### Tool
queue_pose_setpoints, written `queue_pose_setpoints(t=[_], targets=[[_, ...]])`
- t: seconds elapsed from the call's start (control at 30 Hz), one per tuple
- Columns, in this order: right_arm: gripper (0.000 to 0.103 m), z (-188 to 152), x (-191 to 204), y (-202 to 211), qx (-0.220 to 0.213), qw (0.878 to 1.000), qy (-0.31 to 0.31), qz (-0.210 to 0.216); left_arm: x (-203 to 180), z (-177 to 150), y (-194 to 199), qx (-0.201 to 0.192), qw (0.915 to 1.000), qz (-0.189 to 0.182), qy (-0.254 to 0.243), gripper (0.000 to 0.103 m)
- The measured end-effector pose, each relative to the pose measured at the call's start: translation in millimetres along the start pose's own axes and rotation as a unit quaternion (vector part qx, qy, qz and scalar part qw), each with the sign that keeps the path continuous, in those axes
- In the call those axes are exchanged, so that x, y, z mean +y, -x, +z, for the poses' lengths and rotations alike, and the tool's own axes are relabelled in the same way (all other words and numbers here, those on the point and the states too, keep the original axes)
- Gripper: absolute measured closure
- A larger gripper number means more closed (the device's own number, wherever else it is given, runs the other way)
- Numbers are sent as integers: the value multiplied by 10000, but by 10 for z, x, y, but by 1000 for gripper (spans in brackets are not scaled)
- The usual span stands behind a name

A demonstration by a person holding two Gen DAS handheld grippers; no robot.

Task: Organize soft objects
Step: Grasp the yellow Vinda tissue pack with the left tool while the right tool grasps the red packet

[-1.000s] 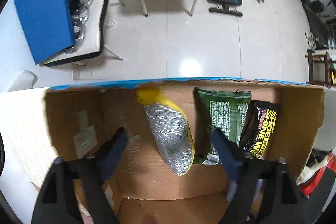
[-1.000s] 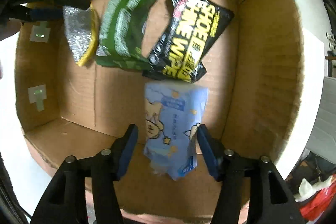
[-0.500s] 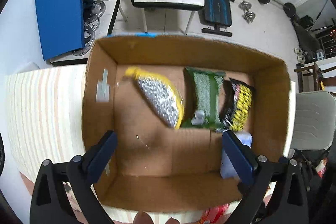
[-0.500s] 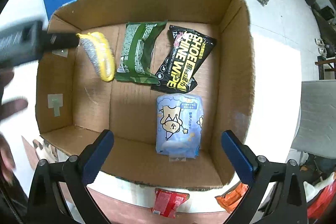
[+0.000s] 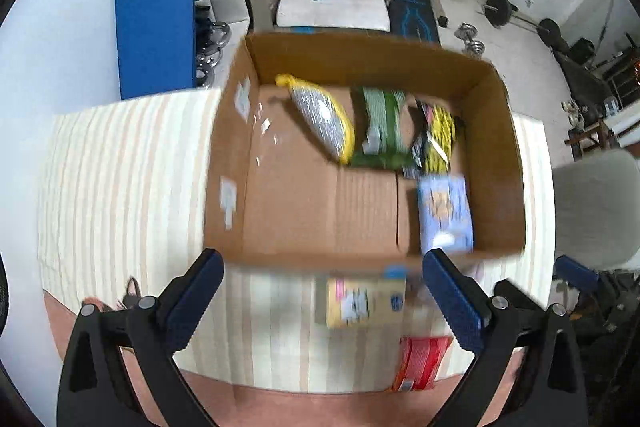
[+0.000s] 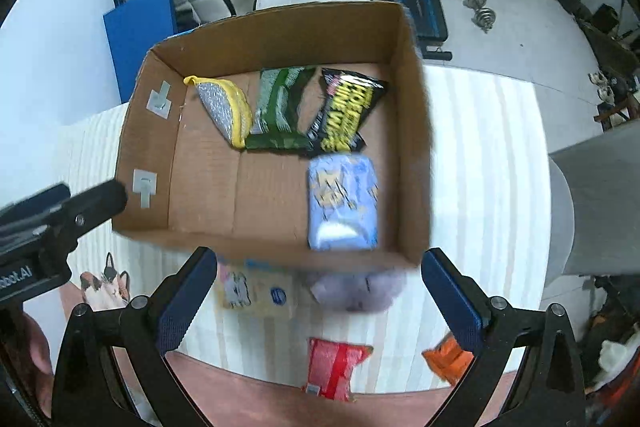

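Since the earlier frames both hand-held grippers are pulling up and back out of the cardboard box, so the whole box and the striped tabletop are now coming into view.

In the left wrist view, the left hand-held gripper [image 5: 320, 297] is hanging above the near rim of the cardboard box [image 5: 496, 163], jaws spread wide and holding nothing. Inside, the silver-and-yellow scrubber [image 5: 320, 121], green pack [image 5: 382, 131] and black-and-yellow wipes pack [image 5: 438, 139] are lying in a row along the far wall, with the blue tissue pack [image 5: 444, 215] nearer. The left half of the box floor is lying bare. A yellow pack [image 5: 362, 301] and a red pack [image 5: 420, 363] are waiting on the tabletop [image 5: 120, 187], just outside the near wall.

In the right wrist view, the right hand-held gripper [image 6: 318, 297] is likewise wide open and empty, hovering over the near wall. Below it are lying the yellow pack, what seems to be a lilac plush item [image 6: 356, 291] (blurred), the red pack and an orange pack [image 6: 446, 357] near the tabletop's edge.

Judging by this, one placing step is finishing and the next pick is beginning: each gripper needs to drop onto a loose pack, then clear the near wall.
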State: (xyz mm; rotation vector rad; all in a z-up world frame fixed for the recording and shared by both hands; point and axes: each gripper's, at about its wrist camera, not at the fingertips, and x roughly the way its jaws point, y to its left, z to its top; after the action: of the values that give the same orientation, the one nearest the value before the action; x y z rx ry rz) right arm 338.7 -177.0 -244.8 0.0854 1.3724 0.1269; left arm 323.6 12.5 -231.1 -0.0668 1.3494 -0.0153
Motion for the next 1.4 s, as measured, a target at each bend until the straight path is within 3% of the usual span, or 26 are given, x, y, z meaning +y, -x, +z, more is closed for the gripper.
queue_pose_setpoints(t=[0.17, 0.23, 0.3, 0.37, 0.43, 0.5, 0.53, 0.63, 0.77, 0.9, 0.93, 1.03, 1.1, 1.27, 1.3, 1.4], targets=[[0, -668, -422, -158, 237, 9985, -467, 150, -157, -517, -630, 1005, 9942, -373, -97, 1], [0, -901, -566, -303, 397, 9967, -674, 211, -271, -618, -806, 1069, 9931, -364, -324, 1], [0, -1098, -679, -465, 641, 9939, -847, 303, -506, -681, -940, 1001, 9899, -130, -1000, 1], [0, -1282, -784, -602, 800, 9919, -949, 257, -811, -779, -1058, 829, 9733, 339, -2114, 1], [0, -1404, -868, -673, 866, 9916, -951, 134, -1071, -929, -1172, 527, 9372, 997, -3301, 1], [0, -1472, -931, -715, 911, 9912, -958, 64, -1217, -1061, -1310, 472, 9007, 1438, -4073, 1], [0, -1514, -970, -737, 923, 9909, -974, 57, -1259, -1115, -1381, 518, 8875, 1517, -4320, 1], [0, -1569, -1034, -762, 921, 9905, -1016, 58, -1333, -1197, -1583, 668, 8593, 1724, -4768, 1], [0, -1611, -1088, -778, 938, 9899, -1056, 132, -1401, -1229, -1812, 940, 8418, 1819, -4995, 1], [0, -1660, -1127, -809, 983, 9897, -1032, 135, -1457, -1249, -1830, 856, 8466, 1666, -4981, 1], [0, -1666, -1140, -806, 986, 9899, -1012, 128, -1454, -1261, -1827, 909, 8493, 1553, -4964, 14], [0, -1683, -1121, -823, 1009, 9902, -945, 176, -1422, -1302, -1793, 850, 8581, 1574, -4813, 23], [0, -1696, -1092, -842, 1054, 9902, -891, 204, -1371, -1322, -1755, 937, 8706, 1455, -4606, 23], [0, -1744, -986, -933, 1169, 9895, -779, 333, -1109, -1295, -1621, 1571, 9210, 762, -3483, 23], [0, -1753, -968, -942, 1183, 9894, -763, 361, -1025, -1284, -1595, 1827, 9318, 458, -3104, 23], [0, -1769, -939, -947, 1210, 9891, -732, 406, -717, -1197, -1545, 2433, 9496, -397, -1938, 23]])
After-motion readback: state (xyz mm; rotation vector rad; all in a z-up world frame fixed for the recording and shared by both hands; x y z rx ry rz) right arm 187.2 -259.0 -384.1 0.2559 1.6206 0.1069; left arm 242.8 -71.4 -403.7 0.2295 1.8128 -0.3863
